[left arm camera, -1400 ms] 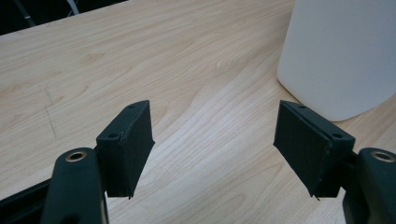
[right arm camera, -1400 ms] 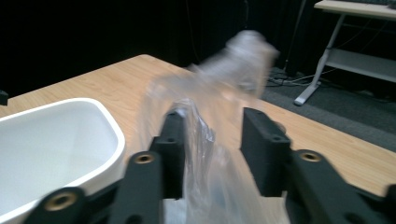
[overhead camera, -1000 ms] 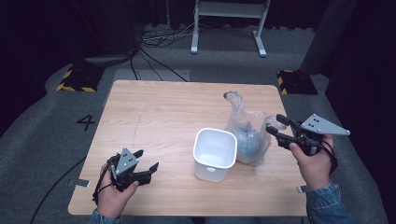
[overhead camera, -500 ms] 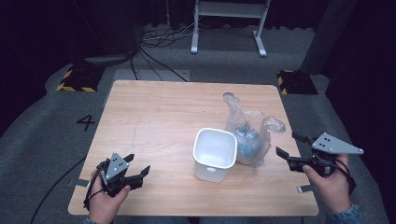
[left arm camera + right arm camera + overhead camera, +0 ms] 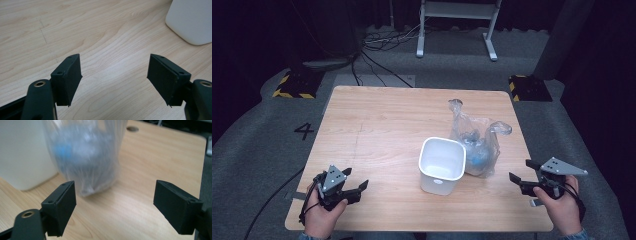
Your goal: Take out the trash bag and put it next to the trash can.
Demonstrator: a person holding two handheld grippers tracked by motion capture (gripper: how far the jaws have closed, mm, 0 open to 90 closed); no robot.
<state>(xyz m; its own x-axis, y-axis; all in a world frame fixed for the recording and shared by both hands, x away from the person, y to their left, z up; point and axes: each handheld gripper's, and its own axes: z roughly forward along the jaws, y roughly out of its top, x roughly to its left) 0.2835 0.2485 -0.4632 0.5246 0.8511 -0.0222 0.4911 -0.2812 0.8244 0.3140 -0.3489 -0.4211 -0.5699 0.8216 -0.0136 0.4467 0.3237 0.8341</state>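
1. Left tool (image 5: 354, 189) gripped in the left hand (image 5: 323, 216) low at the near left; jaws spread wide, nothing between them, pointing toward the middle.
2. Right tool (image 5: 518, 176) gripped in the right hand (image 5: 562, 210) at the near right edge; jaws just opened and standing wide, empty, aimed left.
3. Both forearms entering from the bottom edge, well apart.

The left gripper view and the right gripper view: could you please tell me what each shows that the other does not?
The left gripper view adds nothing of its own. The right gripper view alone has the clear plastic bag, standing against the white bin. Both share that white bin, the wooden table and a pair of open black jaws with nothing between them: the left gripper and the right gripper.
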